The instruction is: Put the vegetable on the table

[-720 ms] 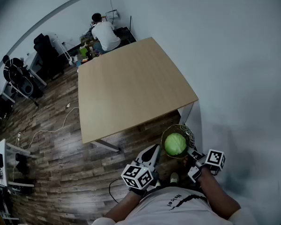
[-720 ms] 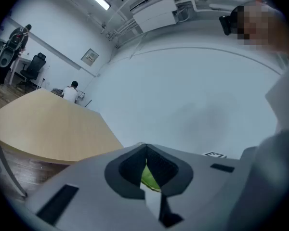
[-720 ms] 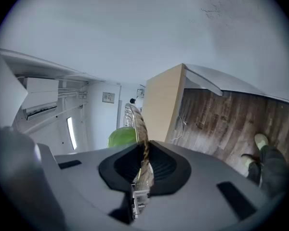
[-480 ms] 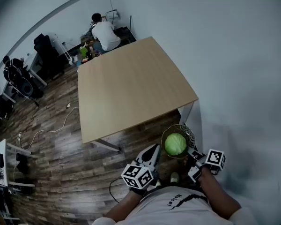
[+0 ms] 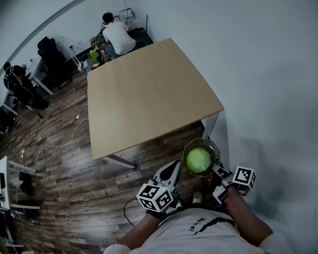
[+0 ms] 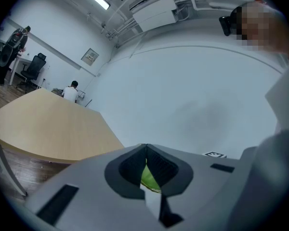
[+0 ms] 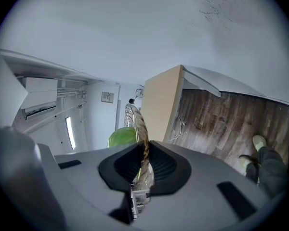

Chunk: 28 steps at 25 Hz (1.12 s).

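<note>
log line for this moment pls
right tongs: shut on rim of round wire basket | round green cabbage: inside basket | left tongs: shut, empty | light wooden table: cabbage not yet on it

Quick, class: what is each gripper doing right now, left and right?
Left gripper: closed, nothing between its jaws.
Right gripper: closed on the rim of the basket carrying the cabbage.

A wood-plank floor (image 5: 58, 163) spreads under a light-wood worktop (image 5: 148, 94) beside a pale wall (image 5: 265, 62); black office chairs (image 5: 50, 57) stand far left.
</note>
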Each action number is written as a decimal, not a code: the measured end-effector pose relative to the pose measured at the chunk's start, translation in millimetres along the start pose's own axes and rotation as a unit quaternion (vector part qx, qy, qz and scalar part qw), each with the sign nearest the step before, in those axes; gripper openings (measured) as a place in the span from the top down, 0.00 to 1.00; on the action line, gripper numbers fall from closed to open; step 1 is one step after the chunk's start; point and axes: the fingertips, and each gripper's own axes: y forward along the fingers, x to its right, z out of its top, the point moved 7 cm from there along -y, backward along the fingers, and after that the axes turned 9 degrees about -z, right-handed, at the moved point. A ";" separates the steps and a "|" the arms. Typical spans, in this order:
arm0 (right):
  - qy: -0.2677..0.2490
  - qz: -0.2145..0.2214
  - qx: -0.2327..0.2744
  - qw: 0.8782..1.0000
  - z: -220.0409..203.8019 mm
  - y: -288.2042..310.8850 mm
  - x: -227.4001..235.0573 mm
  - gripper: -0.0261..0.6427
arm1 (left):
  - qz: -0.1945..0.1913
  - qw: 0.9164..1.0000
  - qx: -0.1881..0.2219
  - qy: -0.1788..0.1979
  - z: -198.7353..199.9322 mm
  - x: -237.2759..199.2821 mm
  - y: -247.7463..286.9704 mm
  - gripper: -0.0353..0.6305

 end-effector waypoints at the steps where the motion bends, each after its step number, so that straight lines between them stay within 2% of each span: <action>1: -0.001 -0.001 -0.001 1.000 0.9 0.1 -0.3 0.91 | 0.000 1.000 0.000 0.000 0.0 0.1 0.8 0.93; 13: -0.009 -0.002 -0.005 1.000 35.2 5.8 10.0 0.91 | 0.011 1.000 0.007 0.001 -7.1 4.6 32.3 0.93; 20: 0.009 -0.003 -0.008 1.000 56.7 7.7 10.8 0.91 | 0.023 1.000 0.014 -0.004 -2.8 18.0 49.1 0.93; 28: 0.032 0.006 0.014 0.999 72.2 50.5 2.0 0.91 | 0.027 1.000 0.005 -0.001 6.8 -18.0 65.3 0.93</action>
